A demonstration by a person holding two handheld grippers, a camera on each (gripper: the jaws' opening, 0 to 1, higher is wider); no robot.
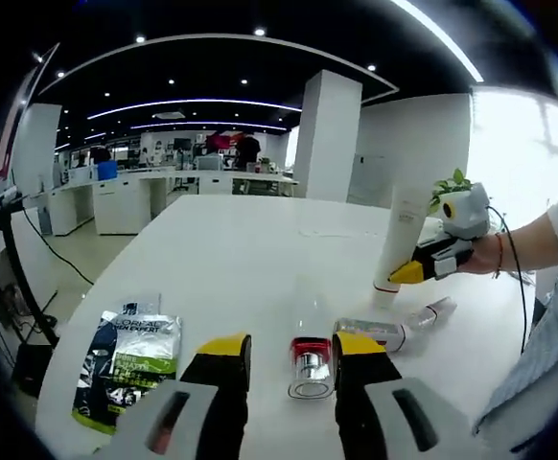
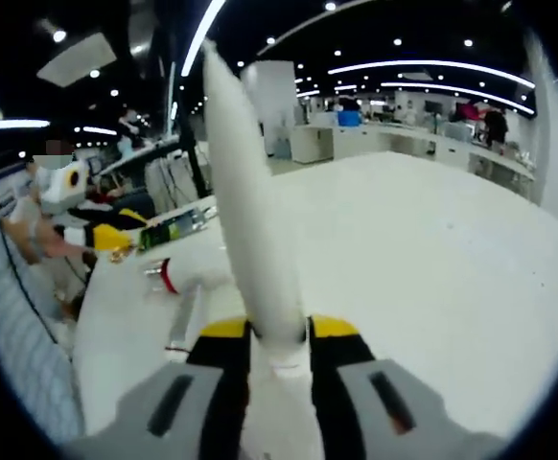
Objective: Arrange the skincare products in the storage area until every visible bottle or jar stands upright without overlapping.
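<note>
A tall white tube (image 1: 401,240) stands on end on the white table (image 1: 260,259), its base ringed in red. My right gripper (image 1: 430,266) is shut on its lower part; in the right gripper view the tube (image 2: 252,230) rises from between the closed jaws of that gripper (image 2: 279,331). A small clear bottle with a red band (image 1: 311,366) lies on its side between the spread jaws of my left gripper (image 1: 293,350), which is open and not touching it. A small silver box (image 1: 373,332) and a clear little bottle (image 1: 431,312) lie beside the tube's base.
A green and black sachet pack (image 1: 128,360) lies flat to the left of the left gripper. A person's arm (image 1: 533,244) reaches in from the right. The far half of the table is bare. Office desks stand behind.
</note>
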